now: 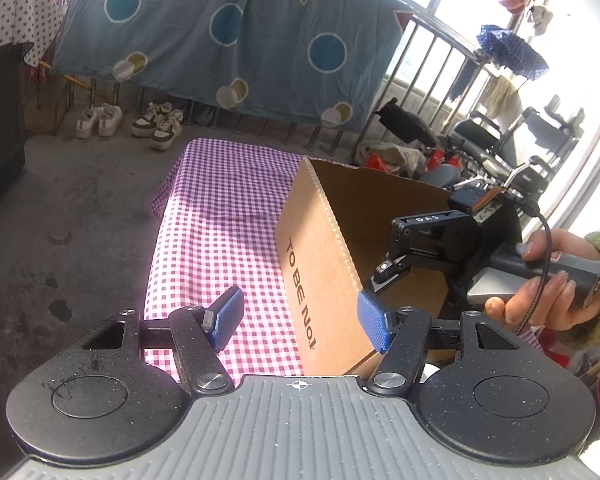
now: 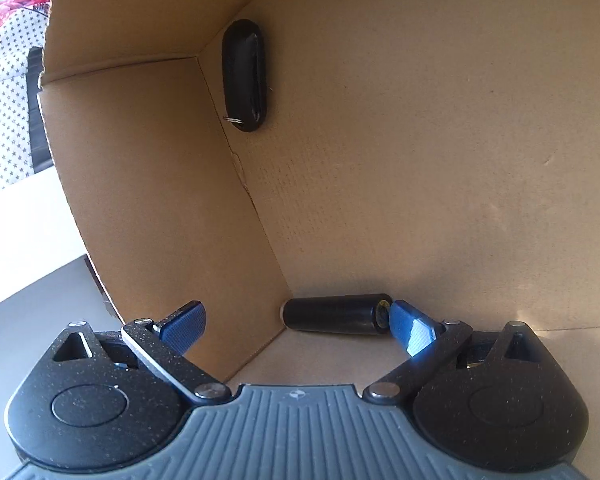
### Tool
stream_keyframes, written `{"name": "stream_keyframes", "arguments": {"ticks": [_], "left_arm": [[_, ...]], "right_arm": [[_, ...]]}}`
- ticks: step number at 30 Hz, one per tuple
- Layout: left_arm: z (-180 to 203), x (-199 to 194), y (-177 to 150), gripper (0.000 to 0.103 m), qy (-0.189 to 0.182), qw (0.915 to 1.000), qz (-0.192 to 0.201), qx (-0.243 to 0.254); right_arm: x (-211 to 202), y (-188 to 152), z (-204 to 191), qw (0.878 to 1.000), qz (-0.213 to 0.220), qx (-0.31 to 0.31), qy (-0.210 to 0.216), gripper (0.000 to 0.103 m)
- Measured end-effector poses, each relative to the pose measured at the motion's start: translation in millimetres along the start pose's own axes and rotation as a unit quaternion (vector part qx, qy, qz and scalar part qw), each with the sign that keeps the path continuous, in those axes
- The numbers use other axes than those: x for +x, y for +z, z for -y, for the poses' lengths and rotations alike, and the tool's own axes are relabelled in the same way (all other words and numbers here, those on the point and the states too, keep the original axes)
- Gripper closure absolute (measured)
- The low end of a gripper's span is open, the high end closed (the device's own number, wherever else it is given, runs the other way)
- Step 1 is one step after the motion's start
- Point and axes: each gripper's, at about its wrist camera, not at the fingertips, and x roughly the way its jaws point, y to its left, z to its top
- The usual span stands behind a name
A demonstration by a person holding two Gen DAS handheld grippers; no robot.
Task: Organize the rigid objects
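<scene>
Left wrist: left gripper [image 1: 300, 322] spread wide, nothing between the blue pads, poised over the checkered tablecloth [image 1: 220, 208] beside the cardboard box [image 1: 320, 256]; its right pad overlaps the box's near corner, contact unclear. Right gripper [image 1: 384, 276] reaches into the box, held by a hand [image 1: 548, 280].

Right wrist: right gripper [image 2: 296, 322] wide apart, empty, inside the box [image 2: 420, 140]. Black cylinder [image 2: 332, 315] lies in the near corner, just beside the right pad. Black oval object [image 2: 245, 74] sits against the far corner.
</scene>
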Motion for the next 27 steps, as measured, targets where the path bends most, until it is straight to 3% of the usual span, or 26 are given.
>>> {"name": "stream_keyframes", "arguments": {"ticks": [7,15,21,27], "left_arm": [[-6,0,-2,0.040,0.011,0.9999,-0.003,-0.007],[-5,0,-3,0.040,0.010,0.9999,-0.005,-0.007],[-3,-2,-3,0.040,0.012,0.9999,-0.005,-0.008],[2,-17,-2,0.040,0.013,0.9999,0.010,-0.002]], "right_arm": [[-16,6,9,0.992,0.059,0.026,0.105,0.000],[-7,13,16,0.976,0.080,0.055,0.197,0.000],[-7,17,12,0.973,0.079,0.056,0.211,0.000],[-45,-4,5,0.970,0.122,0.014,0.211,0.000]]}}
